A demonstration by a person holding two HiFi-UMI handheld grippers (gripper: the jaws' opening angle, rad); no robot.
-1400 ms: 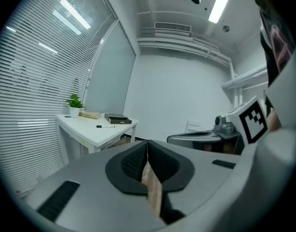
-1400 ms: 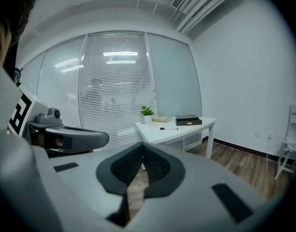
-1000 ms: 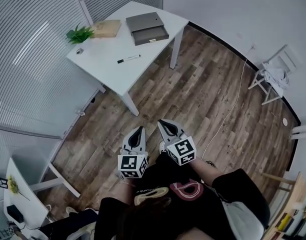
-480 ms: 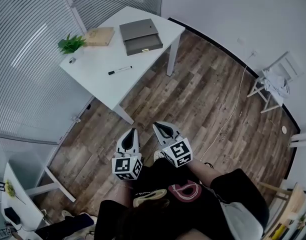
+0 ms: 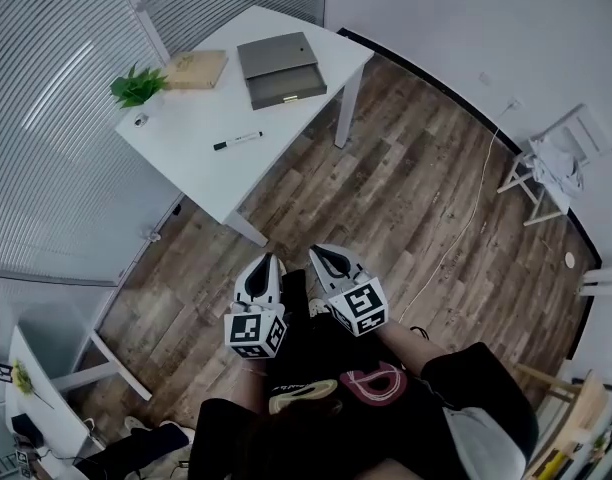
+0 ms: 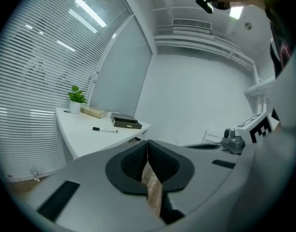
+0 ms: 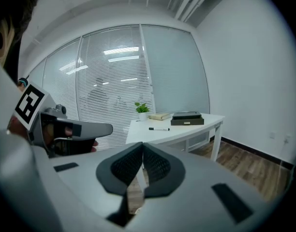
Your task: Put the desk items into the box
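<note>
The person keeps both arms tucked in at the waist, the grippers side by side and tipped slightly down towards the white desk [image 5: 201,158]. The left gripper [image 5: 266,263] and right gripper [image 5: 322,252] are each clenched on nothing. Well apart from them, on the desk, lie a black-and-white marker pen [image 5: 237,141], a flat grey box [image 5: 280,68], a tan book [image 5: 196,69] and a small green potted plant [image 5: 136,86].
</note>
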